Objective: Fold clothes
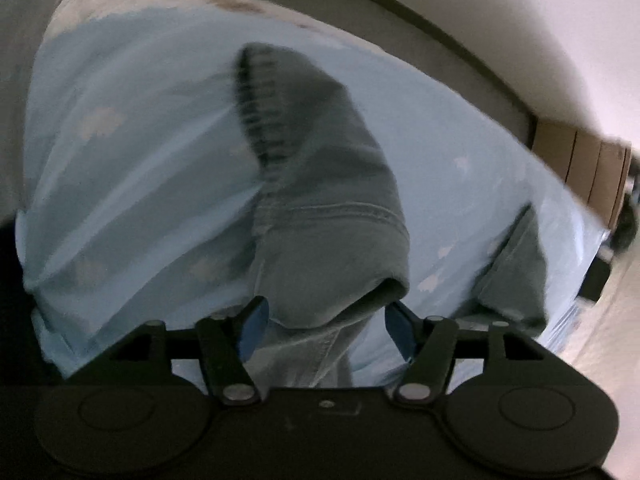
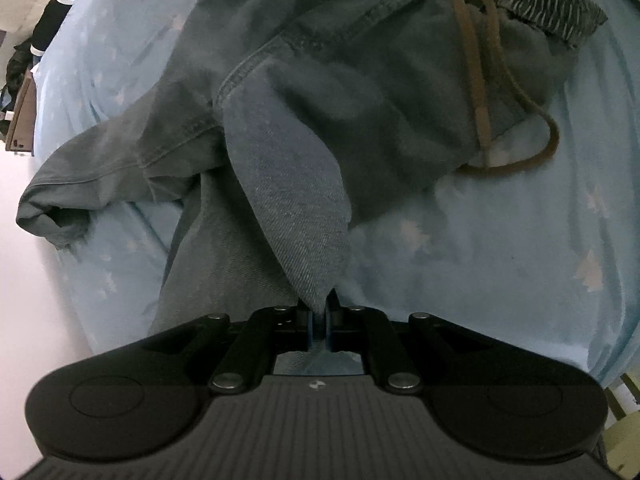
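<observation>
Denim shorts (image 2: 320, 80) lie crumpled on the blue bed sheet (image 2: 500, 240). My right tongs (image 2: 319, 320) pinch a fold of them; my left tongs (image 1: 326, 328) hang spread over a leg hem, gripping nothing

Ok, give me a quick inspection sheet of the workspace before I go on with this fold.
Surface: light blue bedsheet with pale printed shapes, wrinkled, covering the bed.
Job's things: blue-grey denim shorts lying crumpled on the sheet, elastic waistband at the far end, one leg hem toward the bed edge; brown drawstring trailing loose onto the sheet.
Clutter: nothing seen on the sheet besides the shorts.
Grippers: right gripper shut on a fold of the shorts; left gripper open, denim between its fingers, pads not pressing.
Cables: nothing seen.
Surroundings: white wall, wooden bed frame, dark items past the bed's edge, too blurred to name.
</observation>
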Demonstrator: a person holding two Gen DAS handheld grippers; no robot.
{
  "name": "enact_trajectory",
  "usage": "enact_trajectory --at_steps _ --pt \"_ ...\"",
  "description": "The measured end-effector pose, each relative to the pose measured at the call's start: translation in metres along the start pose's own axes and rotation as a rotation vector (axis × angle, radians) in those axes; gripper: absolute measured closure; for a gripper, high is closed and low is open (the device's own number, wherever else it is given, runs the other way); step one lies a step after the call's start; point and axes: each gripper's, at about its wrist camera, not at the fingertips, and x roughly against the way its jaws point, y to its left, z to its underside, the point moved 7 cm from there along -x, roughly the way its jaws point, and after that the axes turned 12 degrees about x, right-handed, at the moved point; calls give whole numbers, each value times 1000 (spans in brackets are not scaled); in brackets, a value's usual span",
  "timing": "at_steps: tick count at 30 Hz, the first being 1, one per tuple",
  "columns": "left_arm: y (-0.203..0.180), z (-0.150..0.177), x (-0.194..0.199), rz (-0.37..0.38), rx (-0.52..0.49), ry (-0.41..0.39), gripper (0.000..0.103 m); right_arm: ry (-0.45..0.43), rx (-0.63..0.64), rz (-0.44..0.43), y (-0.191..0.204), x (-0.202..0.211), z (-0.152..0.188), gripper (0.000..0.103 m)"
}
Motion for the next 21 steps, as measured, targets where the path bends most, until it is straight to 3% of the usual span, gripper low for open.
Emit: enact_trajectory --at_steps 4,12,15,17,21 --pt "15 1 0 104 167 45 42 -1 8 -3 0 4 2 98" --pt "22 -9 -3 196 277 26 43 -6 28 1 -2 12 -1 98" --pt "23 -16 -7 175 238 -24 46 -11 27 -4 -3 15 -3 98" --pt "24 -27 -12 158 219 -77 55 -15 25 -5 -3 17 -3 98" --pt "16 -45 -16 120 156 -126 88 -18 29 -8 0 22 -4 99"
